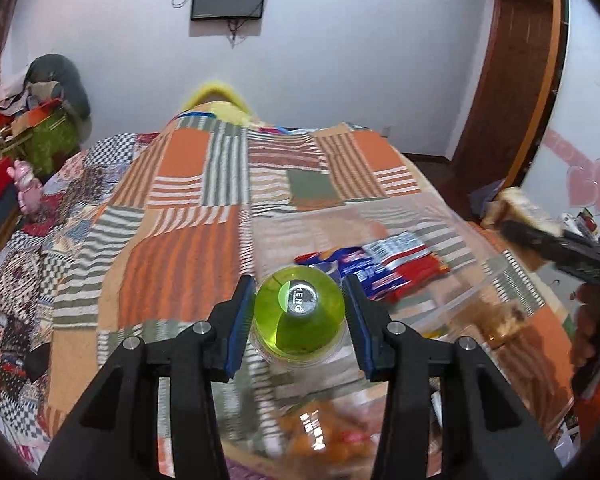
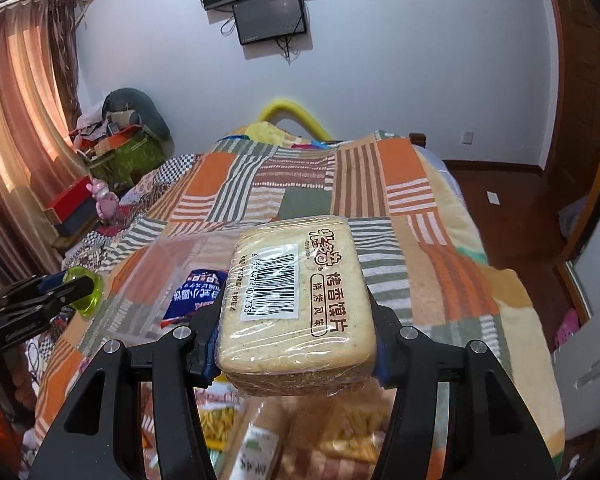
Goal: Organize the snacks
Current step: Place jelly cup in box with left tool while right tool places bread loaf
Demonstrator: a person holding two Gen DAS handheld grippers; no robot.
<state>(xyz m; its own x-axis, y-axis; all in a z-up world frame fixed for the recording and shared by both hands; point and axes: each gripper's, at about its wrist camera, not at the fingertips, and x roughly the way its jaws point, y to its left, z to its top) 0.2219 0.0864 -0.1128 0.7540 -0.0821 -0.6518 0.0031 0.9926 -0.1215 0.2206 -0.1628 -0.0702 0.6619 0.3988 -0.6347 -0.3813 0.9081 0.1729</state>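
My left gripper (image 1: 299,312) is shut on a green drink bottle (image 1: 300,320), seen end-on with its silver base toward the camera; it also shows in the right wrist view (image 2: 85,289). My right gripper (image 2: 296,320) is shut on a beige pack of baked bun slices (image 2: 296,296) with a barcode label, held above the bed; the pack also shows in the left wrist view (image 1: 520,210). A clear plastic bin (image 1: 460,296) lies on the patchwork bedspread with a red-and-blue snack packet (image 1: 388,266) inside it, also in the right wrist view (image 2: 196,292).
The patchwork bedspread (image 2: 300,184) fills the middle. More snack packs (image 2: 340,440) lie blurred under my right gripper and orange ones (image 1: 324,436) under the left. Clutter and red boxes (image 2: 72,204) stand left of the bed; wooden floor (image 2: 508,200) lies to the right.
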